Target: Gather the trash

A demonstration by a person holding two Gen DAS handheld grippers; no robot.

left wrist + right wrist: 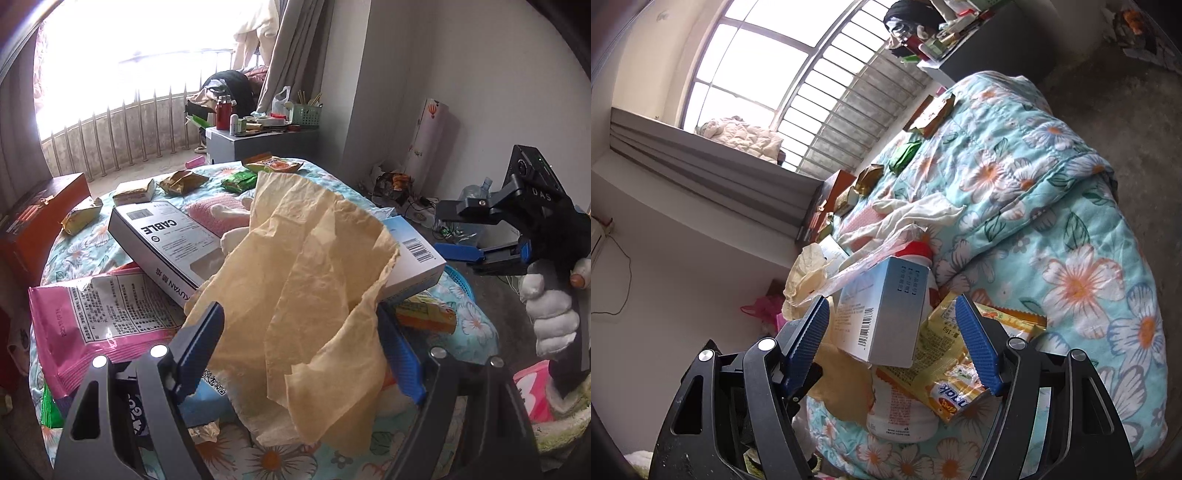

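Item: crumpled tan paper sheet, standing upward between wide-open, empty left gripper; right gripper likewise open, straddling pale-blue carton.

- Light source: daylight through a large window, blown out to plain white in the left wrist view; panes equally overexposed in the right wrist view.
- Overall level: bright, cool and even on the floral quilt; the white walls look grey away from the window.
- Shadows: soft, shallow, lying under the boxes and wrappers; darker beneath the gripper frames at the bottom edge.
- Glare: small highlights on the gripper's metal bolts.
- Distortion: strong fisheye bending of railings and curtain; black vignette in every corner.
- Focus: centre fairly sharp, printed labels readable; nearest gripper parts and rim soft.
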